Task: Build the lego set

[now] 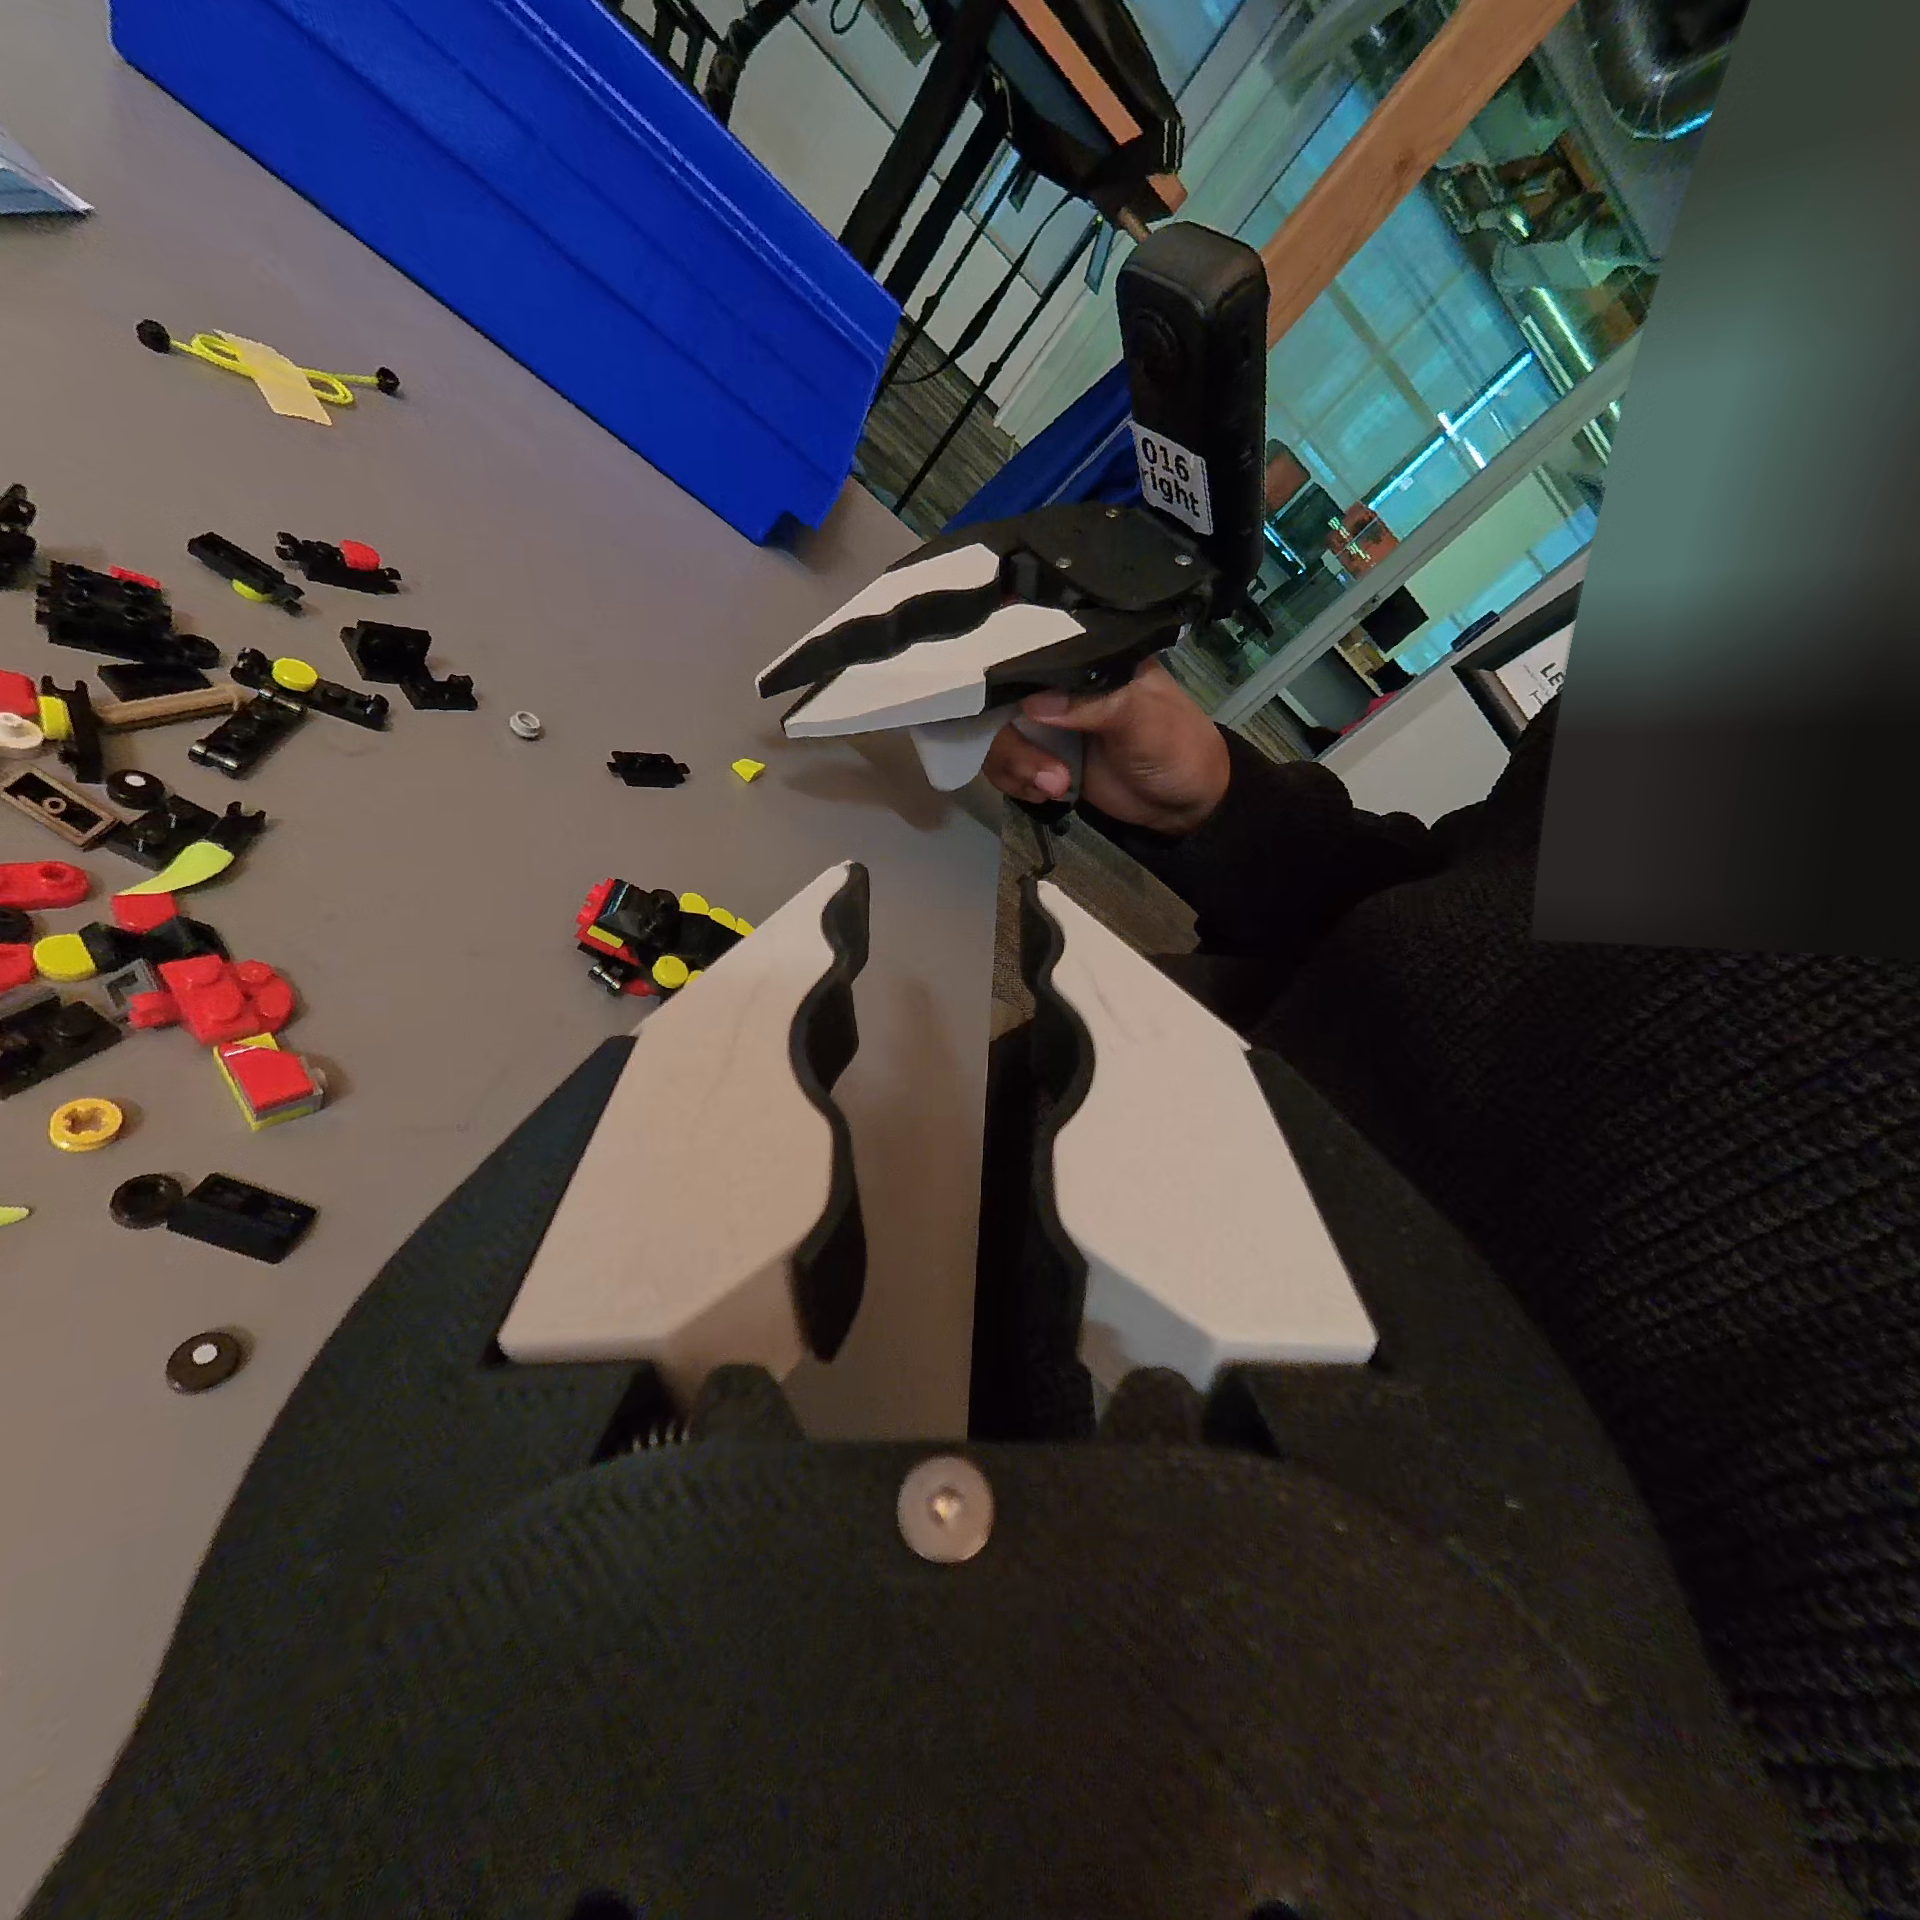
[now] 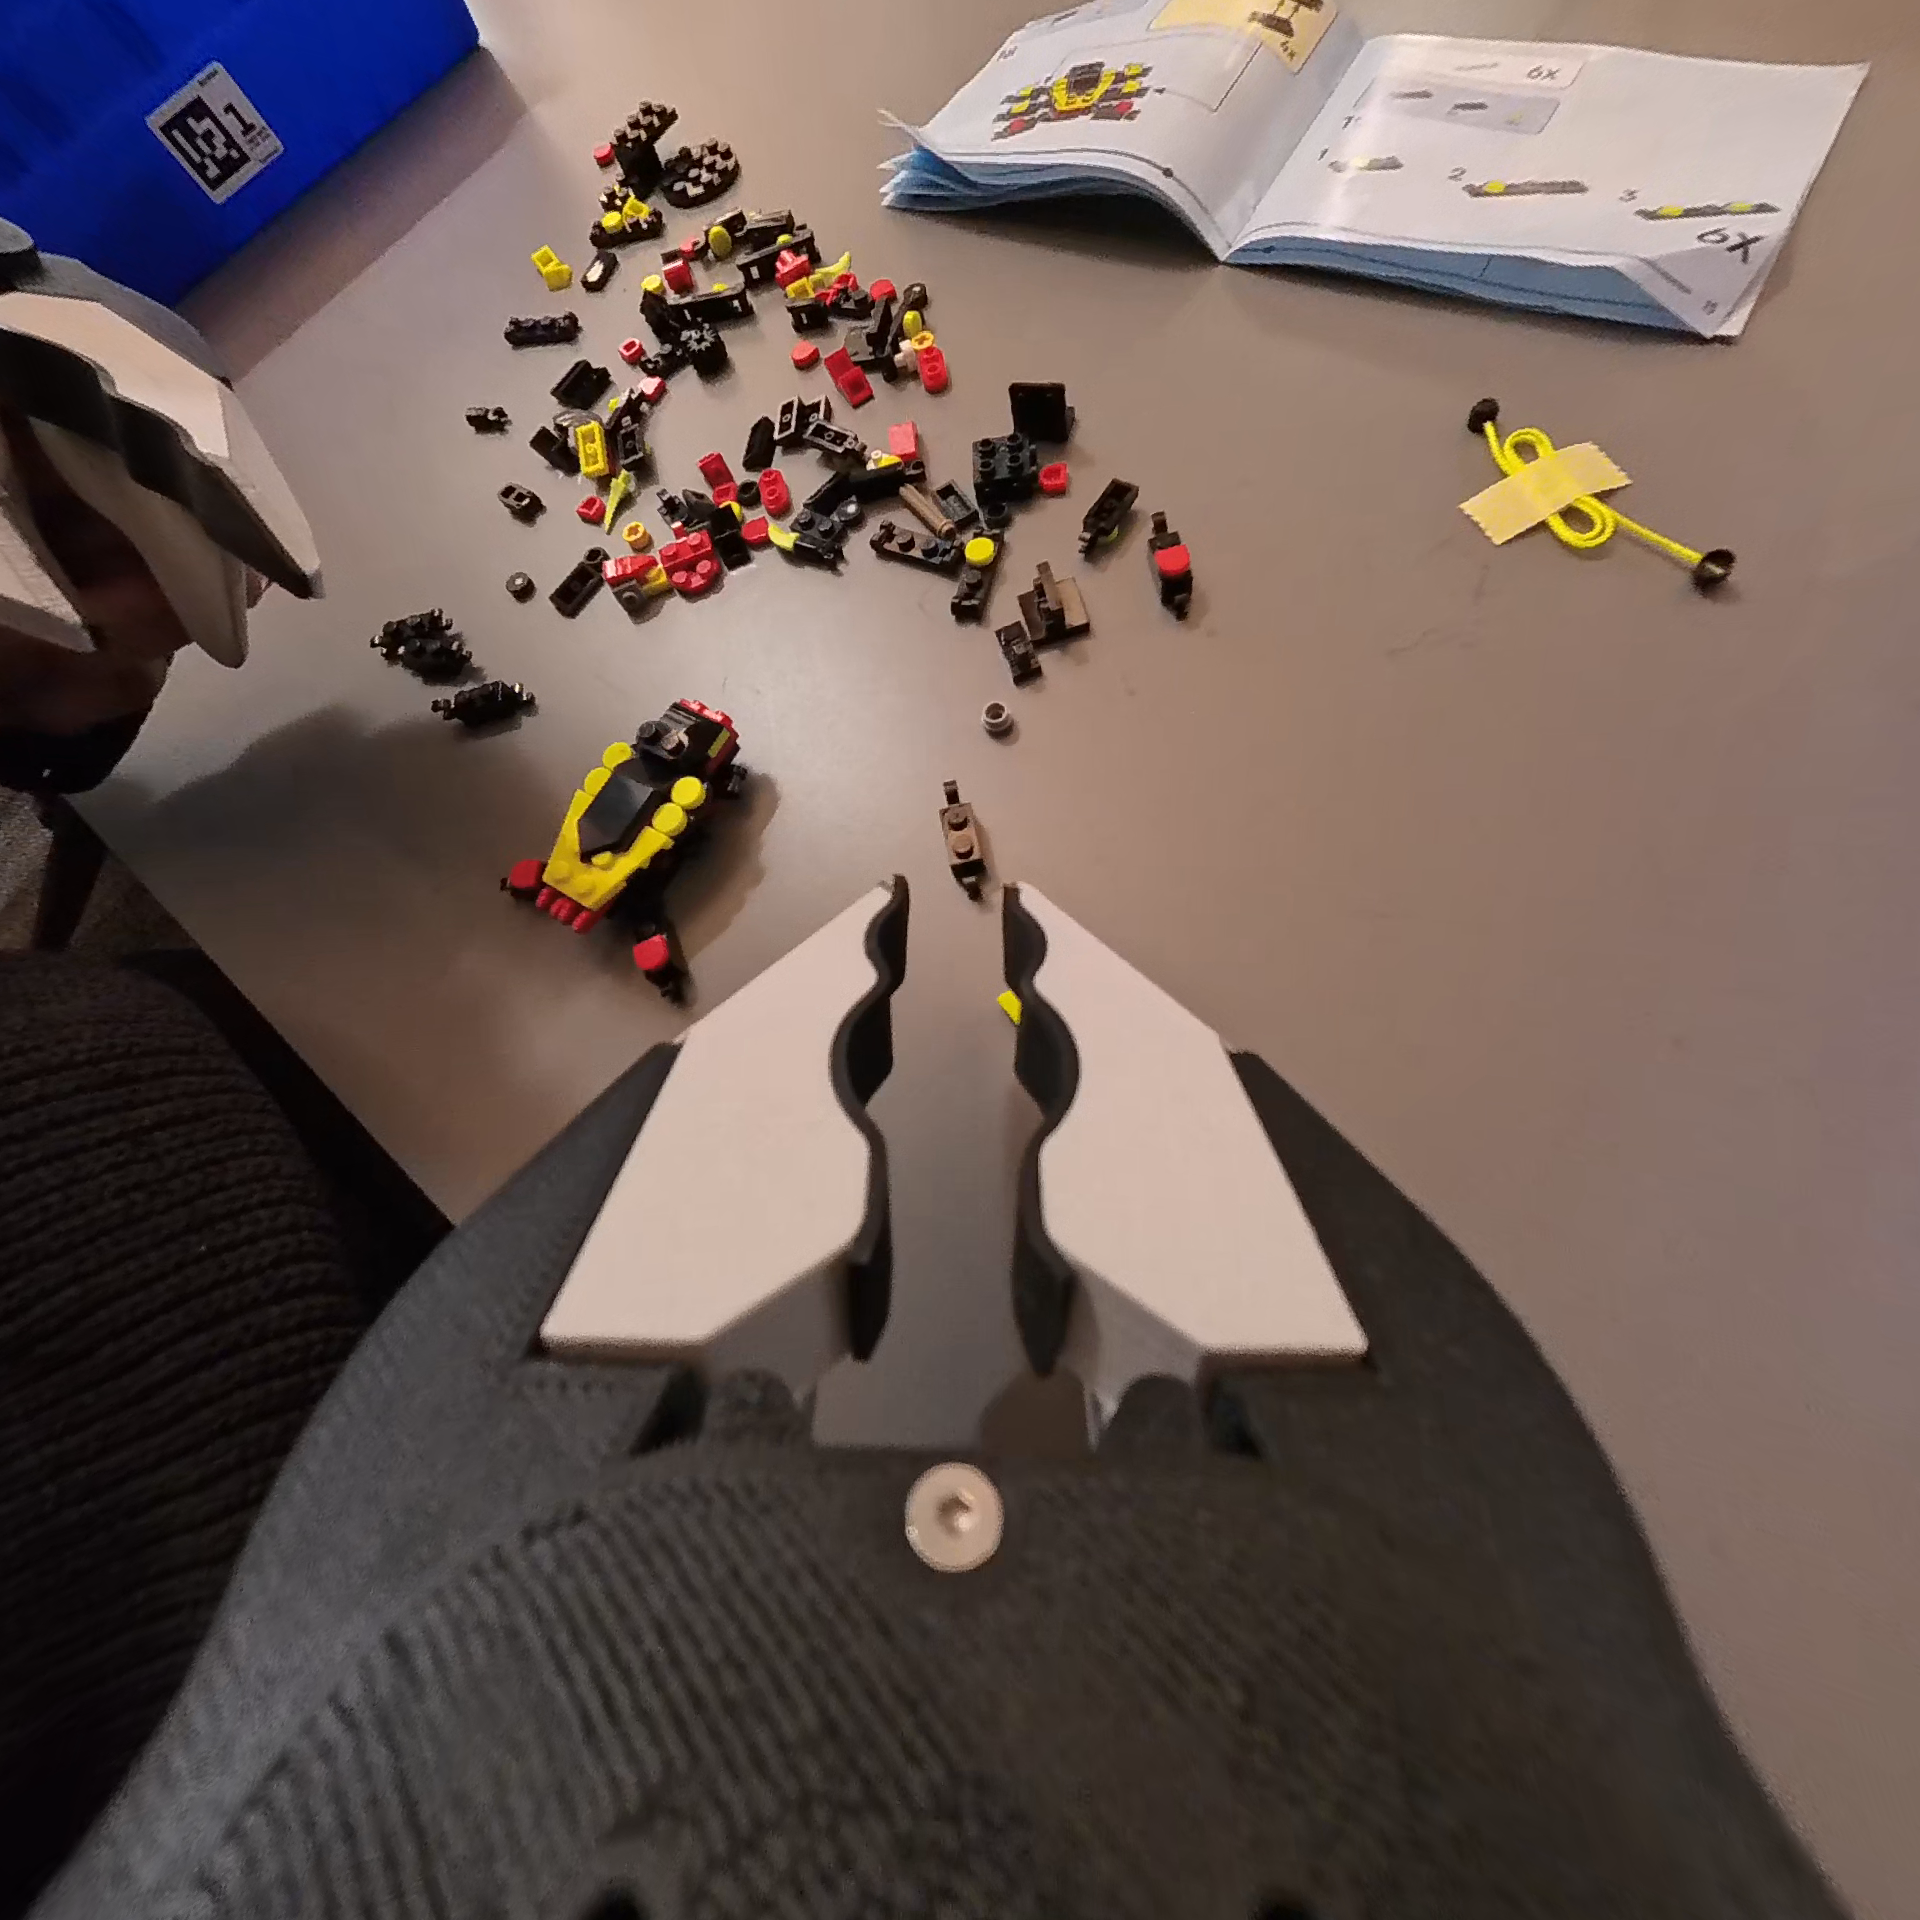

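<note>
Right wrist view: I see my right gripper (image 2: 951, 894) above the grey table (image 2: 1455, 935), jaws parted, grasping nothing.
Landmark: small yellow, black and red brick model (image 2: 634, 821).
Dark plate brick (image 2: 961, 831): right of the model, just ahead of my right fingertips, untouched.
Yellow chip (image 2: 1008, 1006): low between my right fingers, near the right pad.
Loose brick pile (image 2: 790, 436): beyond the model.
Booklet (image 2: 1382, 166): far beyond, rightward.
Left gripper (image 1: 940, 883): released, bare, at the table edge right of the model (image 1: 655, 935).
</note>
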Tool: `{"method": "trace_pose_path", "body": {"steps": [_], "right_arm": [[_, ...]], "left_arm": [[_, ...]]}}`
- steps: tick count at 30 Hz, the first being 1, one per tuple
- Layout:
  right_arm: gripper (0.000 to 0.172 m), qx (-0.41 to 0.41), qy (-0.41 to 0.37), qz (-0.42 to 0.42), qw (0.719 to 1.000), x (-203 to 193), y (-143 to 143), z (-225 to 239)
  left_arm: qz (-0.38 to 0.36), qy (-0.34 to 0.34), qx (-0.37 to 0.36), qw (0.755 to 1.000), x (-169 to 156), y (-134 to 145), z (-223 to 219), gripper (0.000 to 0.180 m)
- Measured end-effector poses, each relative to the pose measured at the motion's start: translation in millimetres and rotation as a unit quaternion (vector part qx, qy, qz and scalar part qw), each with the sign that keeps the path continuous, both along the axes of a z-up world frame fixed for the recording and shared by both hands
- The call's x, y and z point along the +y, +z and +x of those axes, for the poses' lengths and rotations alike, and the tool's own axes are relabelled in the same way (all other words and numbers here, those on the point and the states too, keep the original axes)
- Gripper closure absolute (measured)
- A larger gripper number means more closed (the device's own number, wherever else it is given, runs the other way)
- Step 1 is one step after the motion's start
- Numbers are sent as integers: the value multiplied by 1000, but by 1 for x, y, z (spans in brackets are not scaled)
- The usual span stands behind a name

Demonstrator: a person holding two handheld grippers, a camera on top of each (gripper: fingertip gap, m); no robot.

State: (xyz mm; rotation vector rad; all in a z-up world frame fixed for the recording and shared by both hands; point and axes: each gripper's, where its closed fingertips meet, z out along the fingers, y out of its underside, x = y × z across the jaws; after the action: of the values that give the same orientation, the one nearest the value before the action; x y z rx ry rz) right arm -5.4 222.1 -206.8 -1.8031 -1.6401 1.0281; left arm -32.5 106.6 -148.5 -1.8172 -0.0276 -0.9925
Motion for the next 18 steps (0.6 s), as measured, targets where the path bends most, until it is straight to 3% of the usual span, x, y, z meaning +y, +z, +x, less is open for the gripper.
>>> {"method": "trace_pose_path", "body": {"steps": [18], "right_arm": [[157,-70,-41,23,996,21,-16,16]], "left_arm": [[-3,-1,-1,1000,0,-1,0,154]]}}
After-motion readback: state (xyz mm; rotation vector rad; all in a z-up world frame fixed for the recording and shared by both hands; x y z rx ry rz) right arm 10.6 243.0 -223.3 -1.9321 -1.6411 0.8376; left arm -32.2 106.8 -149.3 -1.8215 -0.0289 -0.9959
